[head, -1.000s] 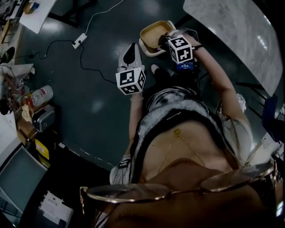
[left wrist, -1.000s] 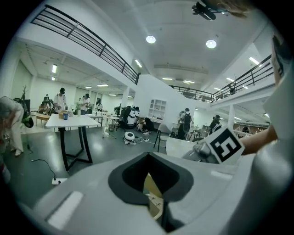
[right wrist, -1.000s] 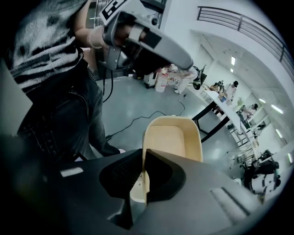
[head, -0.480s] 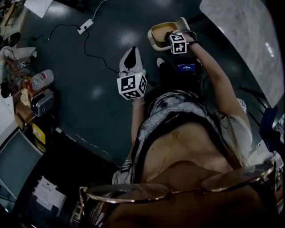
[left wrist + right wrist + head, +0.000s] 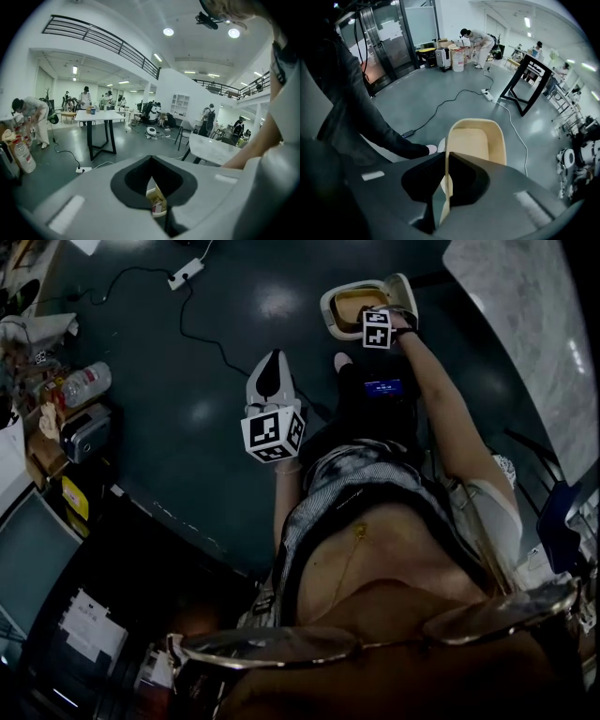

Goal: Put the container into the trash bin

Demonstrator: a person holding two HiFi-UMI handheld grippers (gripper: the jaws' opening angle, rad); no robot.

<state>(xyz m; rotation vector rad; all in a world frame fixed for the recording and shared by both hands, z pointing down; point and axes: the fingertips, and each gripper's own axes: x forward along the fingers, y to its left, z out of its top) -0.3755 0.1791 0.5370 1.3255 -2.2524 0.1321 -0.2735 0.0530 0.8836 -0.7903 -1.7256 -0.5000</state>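
No trash bin shows in any of my views, only the dark grey polished floor (image 5: 187, 409), so I judge the drop is still to do and the carry is under way. The beige oval plastic container (image 5: 352, 304) hangs out ahead over that floor. My right gripper (image 5: 446, 187) has its jaws shut tight on the container's near wall. My left gripper (image 5: 161, 220) is all but closed, seemingly pinching a small yellow-and-white scrap with red print (image 5: 157, 201)

Container (image 5: 354, 304) prob. fwd-right of L gripper (image 5: 272, 360)
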